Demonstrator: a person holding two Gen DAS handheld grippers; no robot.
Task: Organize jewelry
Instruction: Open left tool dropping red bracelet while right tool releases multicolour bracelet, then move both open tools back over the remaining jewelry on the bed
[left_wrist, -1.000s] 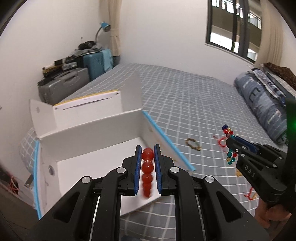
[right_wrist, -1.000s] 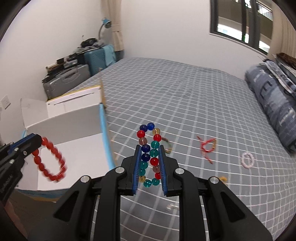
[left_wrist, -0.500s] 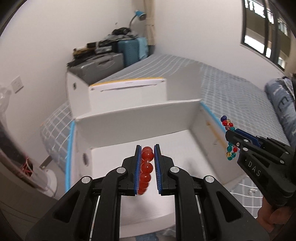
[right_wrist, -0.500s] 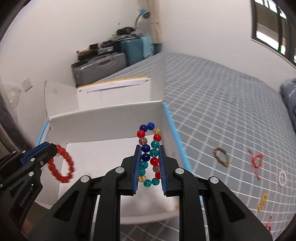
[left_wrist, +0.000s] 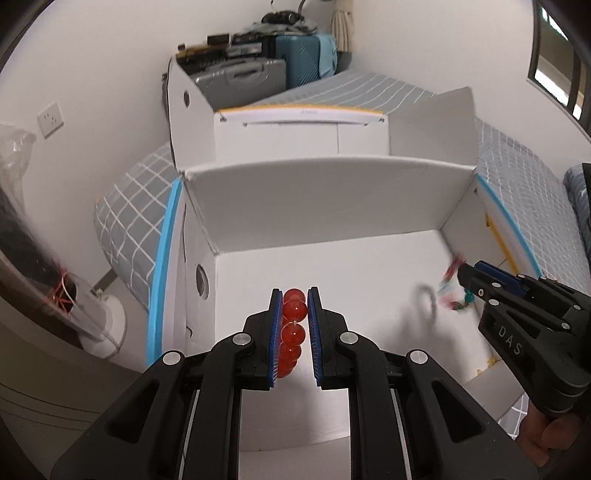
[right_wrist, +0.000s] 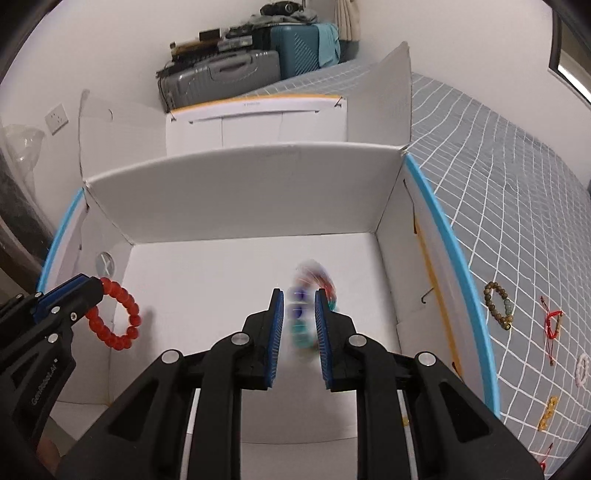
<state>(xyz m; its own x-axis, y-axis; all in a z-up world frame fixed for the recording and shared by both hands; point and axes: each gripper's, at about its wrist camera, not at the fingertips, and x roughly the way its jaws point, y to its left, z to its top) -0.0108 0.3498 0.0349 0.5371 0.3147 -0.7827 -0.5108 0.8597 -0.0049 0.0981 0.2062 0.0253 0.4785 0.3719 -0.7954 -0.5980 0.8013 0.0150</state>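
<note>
both sets of fingers stay clamped, left gripper (left_wrist: 294, 334) on the red bracelet (right_wrist: 115, 316), right gripper (right_wrist: 299, 334) on the multicolour bracelet (right_wrist: 309, 295) swinging over the white box (right_wrist: 258, 192), so an early release could fling it onto the bed (right_wrist: 517, 229)

The right gripper (right_wrist: 299, 325) was seen clamped on a multicoloured bead bracelet (right_wrist: 308, 295), blurred, above the floor of an open white cardboard box (right_wrist: 243, 192) with blue-edged flaps. At the lower left, the left gripper (right_wrist: 86, 295) was seen pinching a red bead bracelet (right_wrist: 118, 317) that hung as a loop over the box. On the grey checked bed (right_wrist: 498, 192) to the right, a brown bead bracelet (right_wrist: 498, 304), a red cord (right_wrist: 552, 321) and a white ring-shaped piece (right_wrist: 581, 369) were laid apart. Suitcases (right_wrist: 221, 77) were stacked by the far wall.
</note>
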